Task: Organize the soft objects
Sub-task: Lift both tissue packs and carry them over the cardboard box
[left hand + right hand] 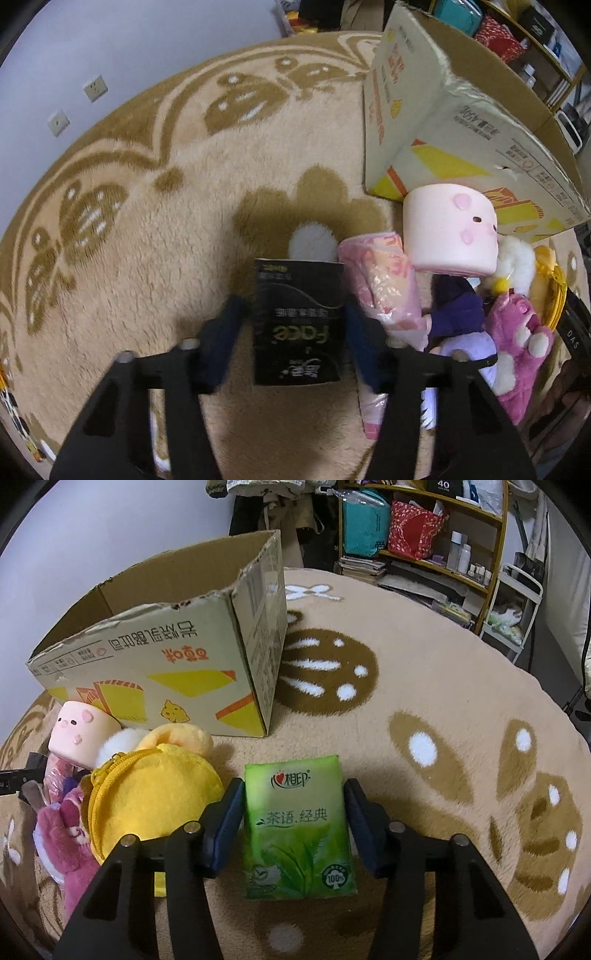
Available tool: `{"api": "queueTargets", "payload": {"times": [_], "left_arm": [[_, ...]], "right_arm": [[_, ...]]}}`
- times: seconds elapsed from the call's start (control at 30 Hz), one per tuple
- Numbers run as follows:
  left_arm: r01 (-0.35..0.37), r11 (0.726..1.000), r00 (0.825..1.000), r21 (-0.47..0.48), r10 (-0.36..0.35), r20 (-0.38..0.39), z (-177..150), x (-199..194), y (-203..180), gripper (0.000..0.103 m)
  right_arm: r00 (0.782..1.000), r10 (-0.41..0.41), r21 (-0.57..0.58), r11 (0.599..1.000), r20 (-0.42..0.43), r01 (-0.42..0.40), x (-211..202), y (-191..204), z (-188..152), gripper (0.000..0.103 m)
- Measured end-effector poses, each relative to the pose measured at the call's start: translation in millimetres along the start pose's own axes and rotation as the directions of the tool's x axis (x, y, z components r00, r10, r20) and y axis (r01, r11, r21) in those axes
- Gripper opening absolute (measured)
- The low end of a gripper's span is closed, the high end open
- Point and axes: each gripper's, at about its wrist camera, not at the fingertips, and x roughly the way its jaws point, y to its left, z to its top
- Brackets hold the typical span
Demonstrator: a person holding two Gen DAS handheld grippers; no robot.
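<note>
In the left wrist view a black tissue pack [299,325] lies on the beige rug [147,266], and my left gripper [295,314] is shut on its two long sides. The right wrist view shows a green tissue pack [299,830] flat on the rug, held between the blue pads of my right gripper [294,794], which is shut on it. An open cardboard box [166,657] stands behind the pile of soft toys; in the left wrist view the box [461,122] is at the upper right.
A heap of soft things sits between the two packs: a pink marshmallow plush [450,229], a pink wrapped packet [384,288], a purple toy [458,314], a magenta bear [517,339], a yellow zip pouch [155,794]. A white fluffy ball [312,242] lies beyond the black pack. Shelves [424,554] stand behind.
</note>
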Motion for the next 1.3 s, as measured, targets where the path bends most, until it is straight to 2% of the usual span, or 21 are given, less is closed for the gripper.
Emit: {"api": "queueTargets", "payload": {"times": [0.23,0.33,0.4,0.57,0.67,0.73,0.83,1.0,1.13,1.3], "left_arm": [[-0.044,0.999,0.999,0.008,0.043,0.033,-3,-3,0,0.044],[-0.087,0.996,0.991,0.013,0.085,0.108,-3,-16,1,0.045],[-0.105,0.994,0.981,0.028,0.098,0.169,-3,-28,-1,0.045],[-0.101,0.992,0.949,0.08,0.072,0.307,-4,-62,-18,0.045],[-0.122,0.984,0.906,0.126,0.059,0.419,-4,-87,-30,0.045],[-0.116,0.984,0.868,0.137,0.034,0.495,-2,-105,-36,0.045],[-0.099,0.986,0.842,0.136,0.01,0.539,2,-123,-40,0.045],[-0.102,0.986,0.819,0.131,0.009,0.574,17,-141,-43,0.045],[-0.084,0.991,0.818,0.107,0.007,0.575,32,-148,-45,0.045],[-0.067,0.993,0.801,0.102,-0.008,0.598,54,-161,-56,0.045]], "right_arm": [[0.996,0.028,-0.035,0.999,0.083,-0.025,-18,8,2,0.056],[0.993,0.034,-0.048,0.998,0.115,-0.028,-26,11,3,0.056],[0.986,0.032,-0.055,0.998,0.166,-0.023,-38,13,4,0.055],[0.958,0.068,-0.086,0.995,0.279,-0.045,-70,21,9,0.055],[0.945,0.092,-0.106,0.992,0.312,-0.062,-82,27,13,0.055],[0.938,0.106,-0.115,0.991,0.331,-0.071,-90,31,16,0.055],[0.928,0.127,-0.126,0.988,0.351,-0.088,-98,36,24,0.055],[0.91,0.161,-0.137,0.984,0.382,-0.116,-110,46,37,0.055],[0.895,0.191,-0.13,0.98,0.404,-0.151,-116,48,55,0.055],[0.884,0.206,-0.147,0.977,0.419,-0.157,-118,53,79,0.055]]}}
